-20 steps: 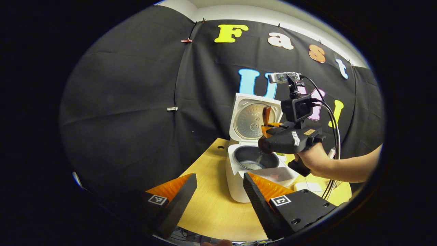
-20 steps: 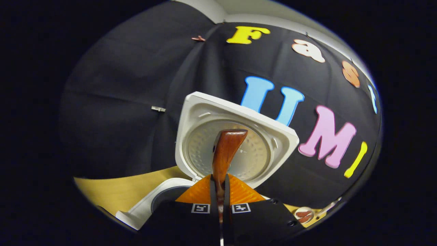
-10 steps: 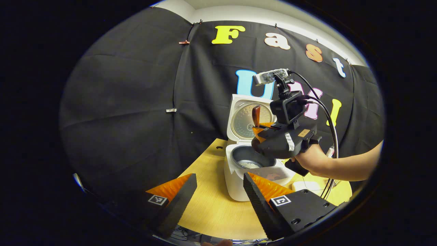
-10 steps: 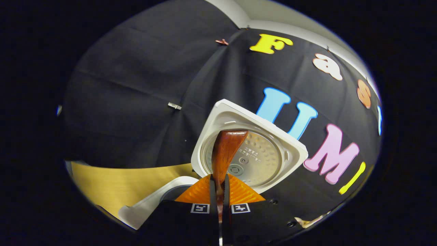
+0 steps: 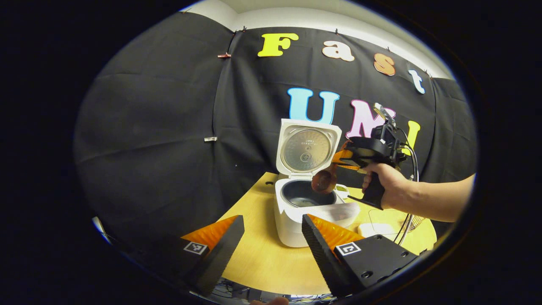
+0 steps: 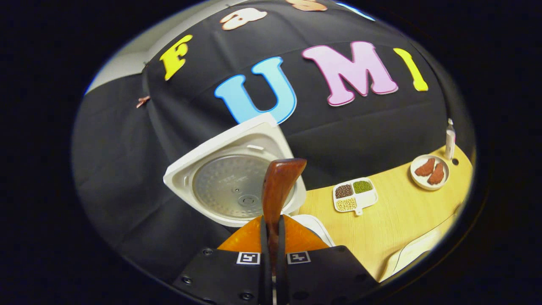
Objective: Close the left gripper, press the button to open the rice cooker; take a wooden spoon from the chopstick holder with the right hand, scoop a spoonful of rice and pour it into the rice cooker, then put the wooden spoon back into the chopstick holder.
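Left gripper view: our left gripper (image 5: 271, 237), jaws parted and empty, faces the white rice cooker (image 5: 302, 203) standing on the pale wooden table (image 5: 258, 258) with its lid raised. Our right gripper (image 6: 271, 237) clamps the brown wooden spoon (image 5: 325, 181), whose bowl hangs above the cooker's dark pot.

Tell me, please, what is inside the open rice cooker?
The rice cooker holds a dark inner pot with a pale patch low down, perhaps rice. The wooden spoon covers part of the rim.
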Motion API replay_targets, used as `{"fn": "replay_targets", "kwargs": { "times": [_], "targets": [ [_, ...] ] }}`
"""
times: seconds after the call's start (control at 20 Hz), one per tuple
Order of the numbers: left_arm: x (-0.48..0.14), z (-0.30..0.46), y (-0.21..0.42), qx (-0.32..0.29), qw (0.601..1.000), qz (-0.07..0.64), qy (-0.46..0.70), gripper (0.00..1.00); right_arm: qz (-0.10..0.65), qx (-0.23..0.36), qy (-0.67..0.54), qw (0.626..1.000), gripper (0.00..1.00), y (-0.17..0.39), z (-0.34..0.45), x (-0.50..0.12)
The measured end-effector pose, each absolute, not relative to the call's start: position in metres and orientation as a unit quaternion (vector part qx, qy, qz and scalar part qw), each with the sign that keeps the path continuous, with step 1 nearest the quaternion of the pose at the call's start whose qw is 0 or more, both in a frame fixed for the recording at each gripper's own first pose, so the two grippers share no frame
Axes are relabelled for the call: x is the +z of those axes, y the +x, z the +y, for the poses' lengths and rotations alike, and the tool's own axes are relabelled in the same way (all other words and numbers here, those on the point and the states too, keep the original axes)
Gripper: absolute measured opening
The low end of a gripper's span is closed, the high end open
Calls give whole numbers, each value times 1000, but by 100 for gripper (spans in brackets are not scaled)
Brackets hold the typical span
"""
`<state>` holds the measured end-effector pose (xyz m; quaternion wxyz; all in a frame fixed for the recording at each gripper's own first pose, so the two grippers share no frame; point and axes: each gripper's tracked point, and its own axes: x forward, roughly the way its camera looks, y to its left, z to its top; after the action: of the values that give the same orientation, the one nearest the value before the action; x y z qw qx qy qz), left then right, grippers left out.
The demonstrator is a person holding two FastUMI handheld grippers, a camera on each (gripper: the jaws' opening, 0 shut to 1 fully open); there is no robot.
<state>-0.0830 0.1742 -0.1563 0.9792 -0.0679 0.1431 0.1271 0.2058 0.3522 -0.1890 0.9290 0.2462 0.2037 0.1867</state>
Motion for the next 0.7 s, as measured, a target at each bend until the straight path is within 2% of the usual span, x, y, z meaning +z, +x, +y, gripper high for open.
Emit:
{"fn": "replay_targets", "kwargs": {
  "times": [0.25,0.3,0.35,0.4,0.45,0.7],
  "targets": [
    [-144,147,-72,105,984,134,-53,95,189,167,362,898,8,204,278,-153],
    [-140,138,-69,99,985,132,-50,96,180,161,373,896,12,202,256,-145],
    [-136,131,-66,94,986,130,-48,96,171,154,379,896,8,200,234,-138],
    [-135,124,-65,88,987,128,-46,95,161,147,382,898,13,196,212,-132],
    [-131,116,-62,81,988,125,-47,95,150,140,382,901,8,194,187,-128],
    [-116,84,-48,66,991,106,-51,95,102,96,352,925,8,173,63,-112]
  ]
}}
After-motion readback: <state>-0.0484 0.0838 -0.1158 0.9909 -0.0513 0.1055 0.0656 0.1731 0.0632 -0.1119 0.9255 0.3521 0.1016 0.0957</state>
